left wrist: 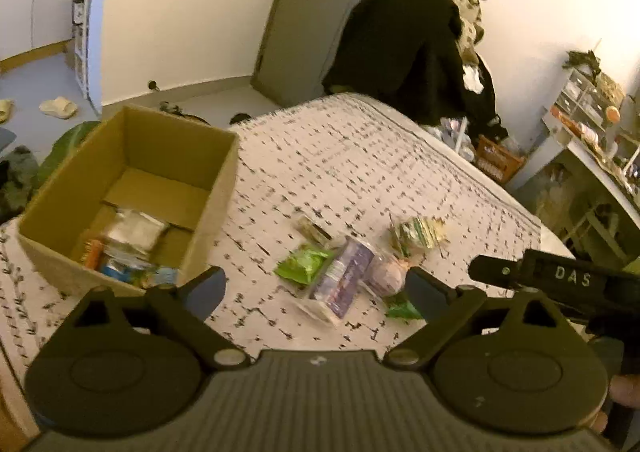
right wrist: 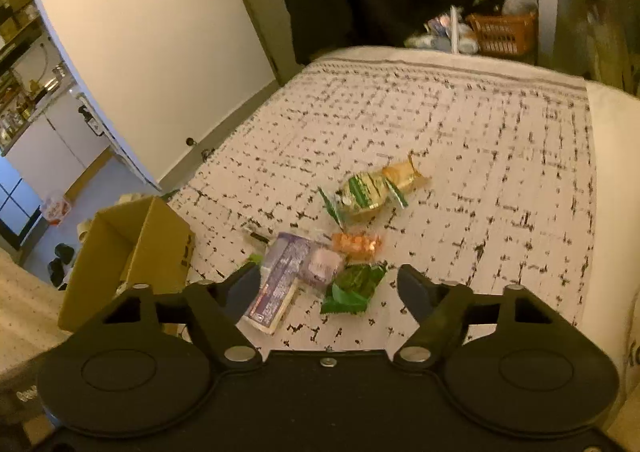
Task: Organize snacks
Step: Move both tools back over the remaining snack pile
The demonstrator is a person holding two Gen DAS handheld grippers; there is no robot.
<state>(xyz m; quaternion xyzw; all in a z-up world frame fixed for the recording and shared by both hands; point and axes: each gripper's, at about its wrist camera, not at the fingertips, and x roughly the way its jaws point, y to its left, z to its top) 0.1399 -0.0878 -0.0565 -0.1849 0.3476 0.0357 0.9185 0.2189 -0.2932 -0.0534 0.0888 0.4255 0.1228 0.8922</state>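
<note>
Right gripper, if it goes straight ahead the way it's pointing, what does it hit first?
Probably the green packet, which lies between the open fingers of the right gripper, with the purple box just left of it. Depth is hard to judge here.

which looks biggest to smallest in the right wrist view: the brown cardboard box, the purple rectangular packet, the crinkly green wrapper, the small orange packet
1. brown cardboard box
2. purple rectangular packet
3. crinkly green wrapper
4. small orange packet

The green wrapper lies nearer the camera than the orange one, so that gap may be overstated.

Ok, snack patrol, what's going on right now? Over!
Left gripper open, empty. Right gripper open, empty. Box holds some snacks; pile waits on the bed. Nothing in the way.
</note>
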